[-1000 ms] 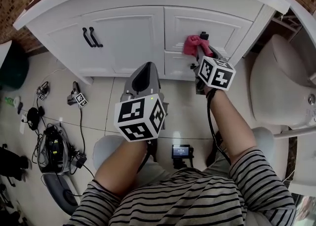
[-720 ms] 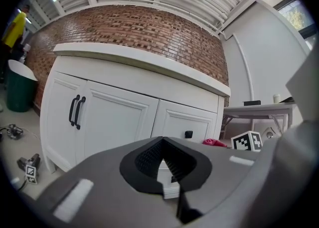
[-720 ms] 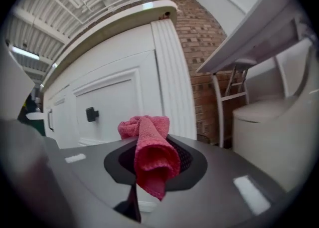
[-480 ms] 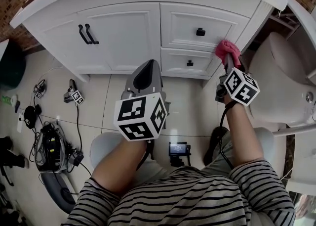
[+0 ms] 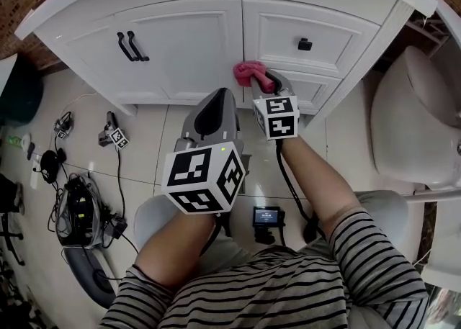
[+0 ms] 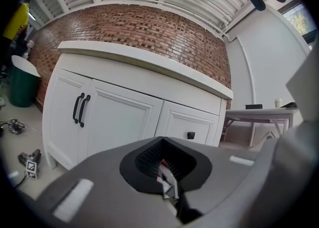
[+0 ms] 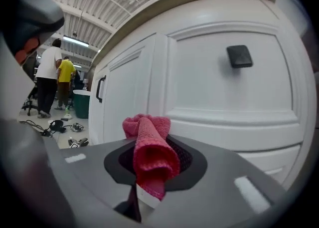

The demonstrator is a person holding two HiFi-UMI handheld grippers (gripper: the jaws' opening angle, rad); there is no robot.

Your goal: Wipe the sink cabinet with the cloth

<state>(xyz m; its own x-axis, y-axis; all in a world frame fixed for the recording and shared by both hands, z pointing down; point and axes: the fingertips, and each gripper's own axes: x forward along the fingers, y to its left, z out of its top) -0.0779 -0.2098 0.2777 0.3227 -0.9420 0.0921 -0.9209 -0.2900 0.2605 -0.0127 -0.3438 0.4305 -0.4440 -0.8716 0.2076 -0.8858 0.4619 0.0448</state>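
Facing the white sink cabinet (image 5: 180, 39), doors on the left, drawers on the right. Held well back from it: the left gripper (image 5: 212, 104), jaws together on nothing. Far nearer: the right gripper (image 5: 268, 84), jaws clamped on the pink cloth (image 5: 247, 73). Bunched, poking forward past the jaws, at or just off the front where doors meet drawers. Likely next: a sideways sweep along that front, across the cloth's long axis.
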